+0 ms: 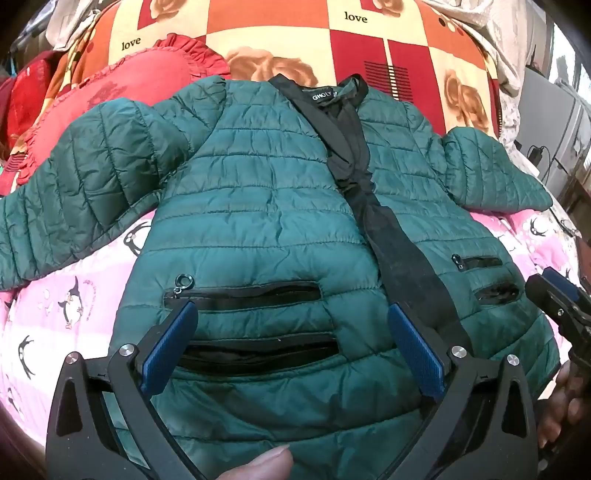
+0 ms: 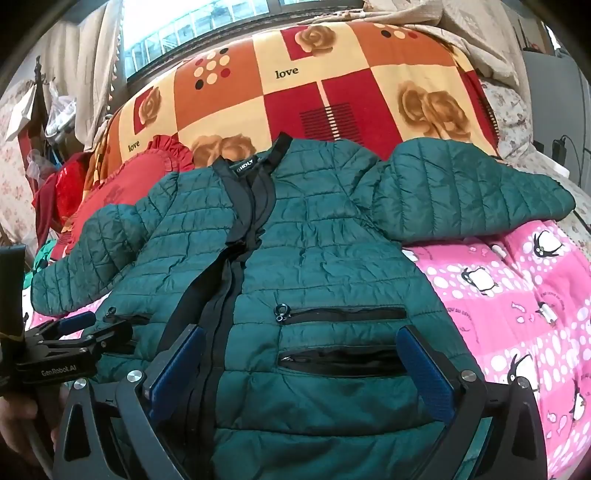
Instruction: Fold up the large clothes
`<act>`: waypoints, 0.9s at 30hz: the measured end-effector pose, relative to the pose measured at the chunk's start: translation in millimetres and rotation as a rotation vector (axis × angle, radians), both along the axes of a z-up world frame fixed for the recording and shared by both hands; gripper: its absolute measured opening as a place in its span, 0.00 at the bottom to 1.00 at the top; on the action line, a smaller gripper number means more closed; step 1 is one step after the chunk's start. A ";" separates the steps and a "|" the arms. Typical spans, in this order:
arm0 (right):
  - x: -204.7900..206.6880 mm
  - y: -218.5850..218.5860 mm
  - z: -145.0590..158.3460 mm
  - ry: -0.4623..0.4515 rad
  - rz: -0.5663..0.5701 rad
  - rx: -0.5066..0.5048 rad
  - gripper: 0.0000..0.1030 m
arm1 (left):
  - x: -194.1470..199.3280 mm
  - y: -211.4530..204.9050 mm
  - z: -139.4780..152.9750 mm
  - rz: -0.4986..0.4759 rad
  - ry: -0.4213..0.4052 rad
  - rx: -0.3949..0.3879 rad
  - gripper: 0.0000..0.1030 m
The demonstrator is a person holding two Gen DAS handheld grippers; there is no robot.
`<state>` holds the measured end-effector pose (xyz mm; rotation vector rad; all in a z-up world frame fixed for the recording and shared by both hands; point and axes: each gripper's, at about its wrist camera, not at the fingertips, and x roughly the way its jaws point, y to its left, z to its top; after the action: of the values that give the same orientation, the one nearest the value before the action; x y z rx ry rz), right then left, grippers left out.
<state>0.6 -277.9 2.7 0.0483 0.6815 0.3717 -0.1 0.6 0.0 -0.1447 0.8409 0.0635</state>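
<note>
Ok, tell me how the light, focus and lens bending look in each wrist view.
Left wrist view: even daylight, quilted teal puffer jacket sharp, soft sheen, strong fisheye bowing at the edges, dark vignette corners, a blurred fingertip at the bottom. Right wrist view: bright blown-out window at the top, jacket still well lit, pink penguin-print bedsheet curved by the lens.

Through my right wrist camera, a teal quilted puffer jacket (image 2: 325,258) lies front-up on the pink penguin-print bedsheet (image 2: 517,295), its sleeves spread and its black zipper band running down the middle. My right gripper (image 2: 299,354) hovers wide open over the jacket's hem, blue-padded fingers (image 2: 424,365) either side of a pocket. My left gripper (image 2: 74,332) sits at the left edge.
</note>
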 end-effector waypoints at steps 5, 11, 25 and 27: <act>1.2 -1.5 -0.9 -0.002 -0.001 -0.002 1.00 | -1.2 -0.7 0.1 -0.001 -0.004 0.000 1.00; 1.7 -1.9 -1.4 -0.001 -0.002 -0.001 0.99 | 0.2 2.8 0.2 -0.001 -0.005 0.002 1.00; 2.1 -2.0 -1.4 0.000 0.000 -0.002 0.99 | 0.5 5.2 1.3 0.000 -0.005 0.001 1.00; 1.8 -1.7 -1.5 0.000 0.000 -0.003 0.99 | 0.5 5.0 1.4 0.002 -0.004 0.000 1.00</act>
<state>2.5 -279.7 1.2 0.0458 0.6815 0.3706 0.4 5.6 1.4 -0.1452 0.8372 0.0653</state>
